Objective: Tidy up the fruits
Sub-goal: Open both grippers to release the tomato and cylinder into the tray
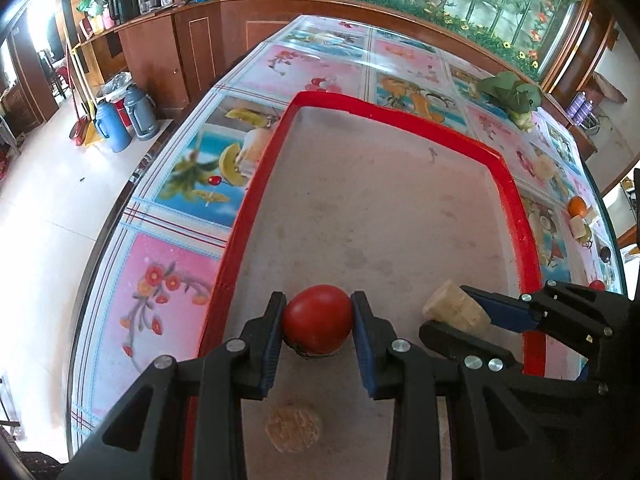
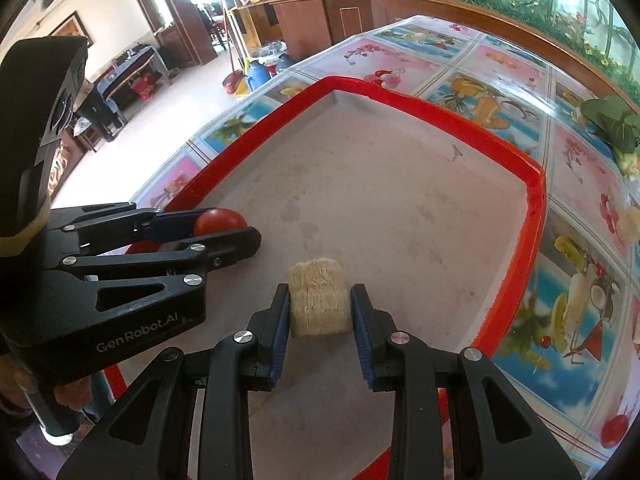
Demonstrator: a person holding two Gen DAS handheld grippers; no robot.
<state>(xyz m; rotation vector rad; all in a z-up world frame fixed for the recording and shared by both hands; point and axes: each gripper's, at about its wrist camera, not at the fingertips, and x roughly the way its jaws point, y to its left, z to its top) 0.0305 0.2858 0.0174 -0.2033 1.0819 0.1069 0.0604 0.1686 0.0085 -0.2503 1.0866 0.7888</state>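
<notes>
text: "GenRobot.AI" | on: left gripper [image 2: 224, 236] black body | view: right wrist
</notes>
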